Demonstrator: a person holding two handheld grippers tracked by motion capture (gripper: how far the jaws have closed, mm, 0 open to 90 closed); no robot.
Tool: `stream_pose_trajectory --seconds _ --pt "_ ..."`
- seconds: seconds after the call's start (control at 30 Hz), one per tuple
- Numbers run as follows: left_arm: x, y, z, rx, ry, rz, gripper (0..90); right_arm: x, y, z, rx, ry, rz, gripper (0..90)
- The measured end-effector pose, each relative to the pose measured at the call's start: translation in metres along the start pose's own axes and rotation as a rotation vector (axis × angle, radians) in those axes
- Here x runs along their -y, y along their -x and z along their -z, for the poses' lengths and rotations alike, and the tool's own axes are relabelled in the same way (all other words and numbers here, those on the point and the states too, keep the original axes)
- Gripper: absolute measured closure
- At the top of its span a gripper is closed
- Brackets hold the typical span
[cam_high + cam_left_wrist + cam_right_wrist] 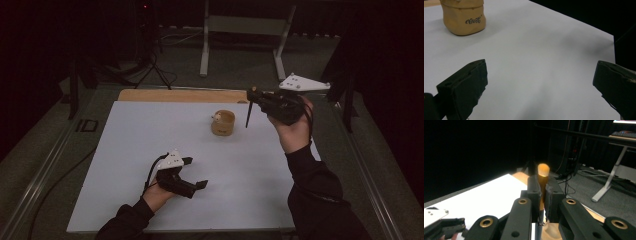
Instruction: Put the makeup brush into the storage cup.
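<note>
- High view: I see the left gripper (192, 172) low over the white sheet (125, 150), jaws spread wide apart with nothing between them.
- Ahead of it and well apart stands the tan pot (223, 122).
- I see the right gripper (256, 96) raised beyond the pot, its jaws clamped on a brush (248, 114) whose dark handle hangs down.
- Right gripper view: the brush (543, 173) sits between the closed jaws, orange tip above them.
- Left gripper view: the pot (463, 17) stands far ahead, beyond the left jaw.
</note>
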State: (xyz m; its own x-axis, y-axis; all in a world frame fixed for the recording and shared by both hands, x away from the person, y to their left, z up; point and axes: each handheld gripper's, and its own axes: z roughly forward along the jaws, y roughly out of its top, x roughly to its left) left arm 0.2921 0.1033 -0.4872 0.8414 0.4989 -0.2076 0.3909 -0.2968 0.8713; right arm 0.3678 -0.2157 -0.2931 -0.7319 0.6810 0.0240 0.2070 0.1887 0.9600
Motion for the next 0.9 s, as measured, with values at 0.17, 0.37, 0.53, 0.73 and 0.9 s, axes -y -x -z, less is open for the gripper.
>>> stream_pose_trajectory --seconds 0.17,0.37,0.53,0.73,0.9 --pt "0.000 0.000 0.000 0.002 0.004 -0.004 0.7 -0.009 0.005 -0.007 0.015 0.013 0.008 84.3" --pt "0.000 0.000 0.000 0.004 0.005 -0.004 0.7 -0.017 0.009 -0.016 0.016 0.045 0.013 84.3" --pt "0.001 -0.002 0.001 0.002 0.011 -0.004 0.7 -0.026 0.010 -0.028 0.040 0.054 0.036 84.4" --pt "0.001 -0.001 0.000 0.005 0.012 -0.008 0.7 -0.030 0.012 -0.040 0.061 0.083 0.051 84.3" --pt "0.001 -0.001 0.000 0.009 0.011 -0.015 0.7 -0.028 0.014 -0.050 0.070 0.102 0.056 84.3"
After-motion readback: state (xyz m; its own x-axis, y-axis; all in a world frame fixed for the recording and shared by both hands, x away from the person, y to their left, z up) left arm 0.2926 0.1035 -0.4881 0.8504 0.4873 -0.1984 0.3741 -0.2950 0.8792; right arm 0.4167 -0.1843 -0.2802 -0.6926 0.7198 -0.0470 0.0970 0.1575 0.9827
